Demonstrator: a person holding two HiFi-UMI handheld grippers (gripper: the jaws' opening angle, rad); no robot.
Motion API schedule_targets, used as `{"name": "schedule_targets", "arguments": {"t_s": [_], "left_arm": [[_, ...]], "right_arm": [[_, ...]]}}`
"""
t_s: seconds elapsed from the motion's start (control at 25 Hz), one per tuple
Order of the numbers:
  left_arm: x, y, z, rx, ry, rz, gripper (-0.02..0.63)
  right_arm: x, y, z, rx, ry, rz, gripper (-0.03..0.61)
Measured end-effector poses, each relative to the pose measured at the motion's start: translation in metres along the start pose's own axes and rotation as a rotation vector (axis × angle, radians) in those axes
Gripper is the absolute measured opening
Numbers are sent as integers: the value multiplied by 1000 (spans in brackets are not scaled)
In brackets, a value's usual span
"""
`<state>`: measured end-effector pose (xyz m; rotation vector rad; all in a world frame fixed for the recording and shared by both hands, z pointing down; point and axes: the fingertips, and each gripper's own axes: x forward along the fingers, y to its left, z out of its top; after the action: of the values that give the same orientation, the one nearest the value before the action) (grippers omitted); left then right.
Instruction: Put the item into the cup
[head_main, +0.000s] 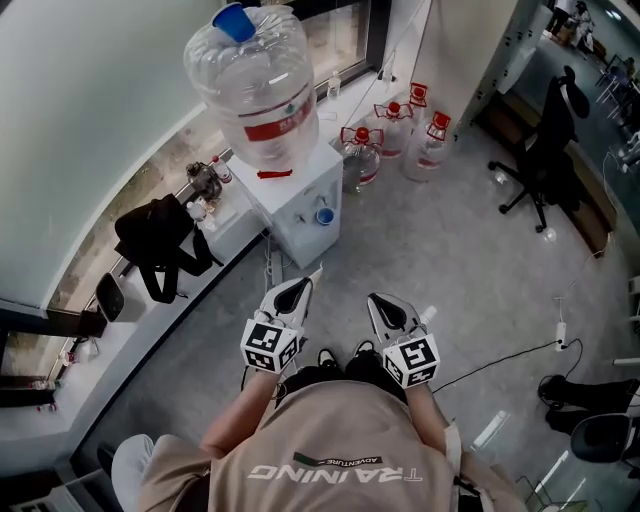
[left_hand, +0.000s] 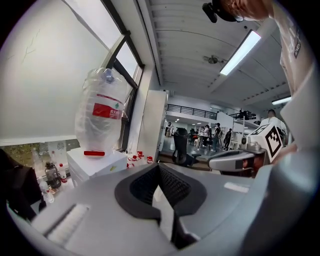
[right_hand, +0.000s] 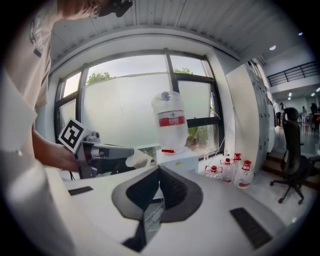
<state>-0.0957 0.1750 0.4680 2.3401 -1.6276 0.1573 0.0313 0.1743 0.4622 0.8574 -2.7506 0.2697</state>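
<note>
left gripper (head_main: 312, 277): jaws together, empty | right gripper (head_main: 373, 299): jaws together, empty | side by side, pointing forward

White water dispenser (head_main: 297, 203) w/ big clear bottle (head_main: 255, 85) on top. Black bag (head_main: 155, 238) on window ledge (head_main: 165, 302) at left; red-capped jugs (head_main: 396, 132) & office chair (head_main: 548, 152) beyond.

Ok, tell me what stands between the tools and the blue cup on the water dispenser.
Nothing visible does: only open floor lies between the left tool, the right tool and the blue cup on the water dispenser.
</note>
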Motion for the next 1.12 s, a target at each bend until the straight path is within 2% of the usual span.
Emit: {"name": "schedule_targets", "arguments": {"t_s": [0.12,0.36,0.64,0.84,1.0,1.12], "left_arm": [[13,8,-4,-13,17,-3,8],[49,6,-2,-3,48,0,8],[109,4,4,9,89,22,8],[146,4,8,12,114,67,8],[173,13,7,12,133,103,8],[183,19,8,52,160,107,8]], "right_arm": [[11,-7,0,-18,13,4,11],[32,-38,-5,8,25,36,11],[71,-92,8,-80,47,113,11],[90,-135,20,-42,44,178,11],[112,-162,19,-62,59,217,11],[124,-171,17,-21,71,228,11]]}}
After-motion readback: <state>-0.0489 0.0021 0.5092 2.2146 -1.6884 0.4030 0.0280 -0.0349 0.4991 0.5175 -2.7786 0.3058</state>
